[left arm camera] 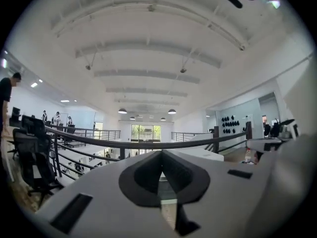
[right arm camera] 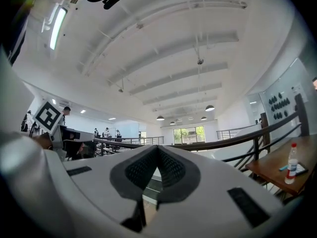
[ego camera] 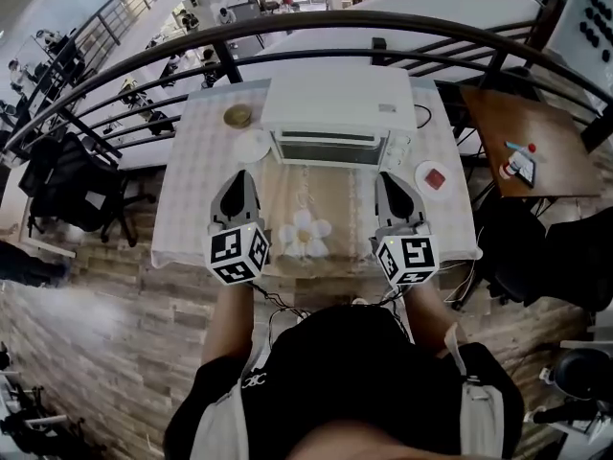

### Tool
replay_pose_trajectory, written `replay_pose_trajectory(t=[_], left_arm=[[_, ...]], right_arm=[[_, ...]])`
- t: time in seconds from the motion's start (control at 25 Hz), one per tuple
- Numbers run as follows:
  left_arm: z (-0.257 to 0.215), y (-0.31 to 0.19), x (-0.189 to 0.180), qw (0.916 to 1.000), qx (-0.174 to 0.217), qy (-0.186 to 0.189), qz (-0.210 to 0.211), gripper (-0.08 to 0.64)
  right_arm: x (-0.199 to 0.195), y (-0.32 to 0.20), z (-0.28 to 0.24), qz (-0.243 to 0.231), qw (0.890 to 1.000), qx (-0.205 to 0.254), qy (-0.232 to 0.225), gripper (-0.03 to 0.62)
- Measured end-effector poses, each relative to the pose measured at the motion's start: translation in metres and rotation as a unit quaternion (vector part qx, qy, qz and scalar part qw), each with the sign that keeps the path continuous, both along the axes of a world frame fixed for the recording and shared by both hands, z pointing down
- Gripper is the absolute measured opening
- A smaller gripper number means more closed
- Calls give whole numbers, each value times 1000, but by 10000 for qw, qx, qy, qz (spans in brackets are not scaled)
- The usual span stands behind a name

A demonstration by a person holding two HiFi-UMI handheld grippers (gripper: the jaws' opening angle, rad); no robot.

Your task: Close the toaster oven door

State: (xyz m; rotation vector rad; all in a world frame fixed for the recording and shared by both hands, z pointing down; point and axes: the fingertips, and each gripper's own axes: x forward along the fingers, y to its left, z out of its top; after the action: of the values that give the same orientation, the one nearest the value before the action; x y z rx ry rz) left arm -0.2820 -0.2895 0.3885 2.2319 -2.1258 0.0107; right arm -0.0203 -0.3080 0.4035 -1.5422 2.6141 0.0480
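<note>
at twelve o'clock on the bench (ego camera: 192, 195): toaster oven (ego camera: 337, 103), door (ego camera: 330, 149) upright, seemingly shut. my left hand-held gripper (ego camera: 241, 174) at seven, right hand-held gripper (ego camera: 388, 176) at five: both pinched together, empty, held apart from it, nothing apparently left to push.

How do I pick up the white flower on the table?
Probably by one petal, coming straight down from above. The white flower lies flat on the table, so its sides offer little to pinch. Its petals stick out round the edge with gaps between, leaving room for the jaws. I can't tell whether it is soft or stiff.
</note>
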Motion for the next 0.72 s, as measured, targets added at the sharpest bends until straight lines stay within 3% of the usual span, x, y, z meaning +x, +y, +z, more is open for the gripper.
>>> replay_pose_trajectory(t=[0.12, 0.24, 0.72], left_arm=[[14, 18, 16, 9997, -128, -166, 104, 14], [28, 27, 26, 9994, -285, -33, 191, 14], [24, 43, 31, 9994, -308, 102, 106, 14]], right_arm=[[-10, 4, 4, -123, 9999, -39, 68, -2], [-16, 6, 8, -220, 9996, -95, 120, -2], [-24, 16, 4, -521, 9985, -22, 164, -2]])
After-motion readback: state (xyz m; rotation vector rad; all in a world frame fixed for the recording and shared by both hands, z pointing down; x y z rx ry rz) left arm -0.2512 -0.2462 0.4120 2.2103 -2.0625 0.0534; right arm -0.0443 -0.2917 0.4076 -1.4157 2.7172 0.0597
